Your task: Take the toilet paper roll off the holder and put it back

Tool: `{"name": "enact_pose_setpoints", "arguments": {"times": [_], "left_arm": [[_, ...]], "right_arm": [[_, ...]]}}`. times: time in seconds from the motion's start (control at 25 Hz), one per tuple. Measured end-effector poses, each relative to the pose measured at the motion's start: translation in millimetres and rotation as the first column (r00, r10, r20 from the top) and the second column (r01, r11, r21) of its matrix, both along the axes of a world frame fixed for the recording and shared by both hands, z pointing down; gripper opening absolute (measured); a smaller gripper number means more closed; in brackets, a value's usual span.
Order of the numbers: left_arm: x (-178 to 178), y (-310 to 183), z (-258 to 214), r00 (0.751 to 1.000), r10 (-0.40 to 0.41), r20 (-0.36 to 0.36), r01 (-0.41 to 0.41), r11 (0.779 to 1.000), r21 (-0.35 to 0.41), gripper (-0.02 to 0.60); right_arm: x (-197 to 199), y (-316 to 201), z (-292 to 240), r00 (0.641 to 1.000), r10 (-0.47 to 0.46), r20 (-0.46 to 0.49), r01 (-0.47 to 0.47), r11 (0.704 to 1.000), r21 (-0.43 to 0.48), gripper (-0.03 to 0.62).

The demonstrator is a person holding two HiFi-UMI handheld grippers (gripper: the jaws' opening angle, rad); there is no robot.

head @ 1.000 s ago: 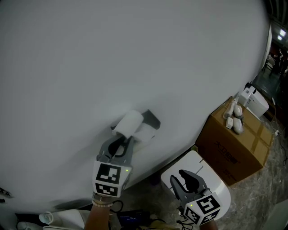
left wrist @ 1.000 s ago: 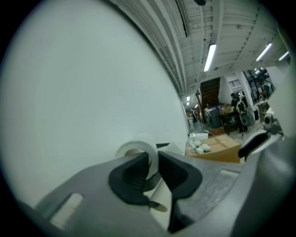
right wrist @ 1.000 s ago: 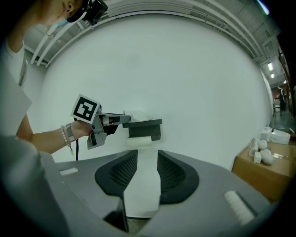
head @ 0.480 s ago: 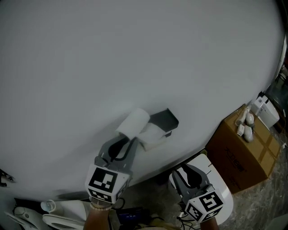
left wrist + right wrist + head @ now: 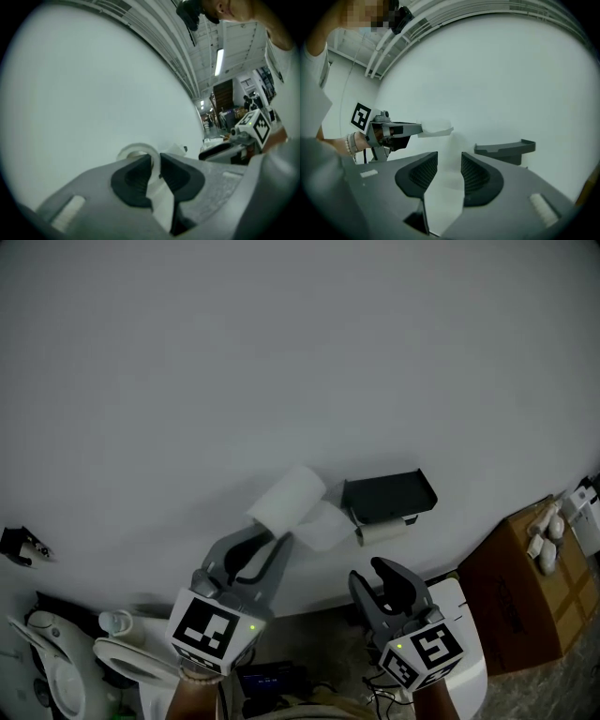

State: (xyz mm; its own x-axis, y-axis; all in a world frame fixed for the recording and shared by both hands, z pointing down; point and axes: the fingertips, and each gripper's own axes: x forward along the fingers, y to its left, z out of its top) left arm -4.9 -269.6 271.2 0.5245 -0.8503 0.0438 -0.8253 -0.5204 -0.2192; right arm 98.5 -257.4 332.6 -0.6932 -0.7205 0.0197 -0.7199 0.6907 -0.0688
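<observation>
Gap between roll (image 5: 286,496) and holder (image 5: 389,495) has widened.
Left gripper (image 5: 265,538) clamps roll; right gripper (image 5: 378,576) jaws opening, empty; cardboard box (image 5: 516,606) right; white wall (image 5: 281,352) behind.

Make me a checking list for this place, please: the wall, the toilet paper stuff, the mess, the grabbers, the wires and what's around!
Surface: white wall, plain, with the holder fixed to it.
Job's things: toilet paper roll is off the holder and to its left, a loose sheet hanging from it; the dark holder has no roll on it.
Clutter: cardboard box with small white items on top; white fixtures low on the left.
Grippers: left gripper shut on the roll; right gripper below the holder, jaws opening, nothing between them.
Cables: thin wires by the right gripper's base, ends hidden.
Surroundings: big hall with a ceiling light.
</observation>
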Motion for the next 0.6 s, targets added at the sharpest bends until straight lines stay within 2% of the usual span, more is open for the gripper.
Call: {"name": "enact_pose_setpoints", "arguments": {"times": [0.16, 0.28, 0.6], "left_arm": [[-54, 33, -1, 0.998, -0.067, 0.007, 0.067, 0.998, 0.022, 0.055], [-75, 51, 1, 0.993, -0.118, -0.002, 0.118, 0.993, -0.010, 0.055], [-135, 101, 10, 0.976, -0.216, -0.020, 0.215, 0.975, -0.052, 0.055]], "right_arm": [[-59, 12, -13, 0.995, -0.102, 0.000, 0.102, 0.994, 0.035, 0.143], [-87, 15, -20, 0.984, -0.178, -0.001, 0.177, 0.983, 0.054, 0.147], [-171, 39, -33, 0.927, -0.375, -0.020, 0.375, 0.920, 0.114, 0.181]]}}
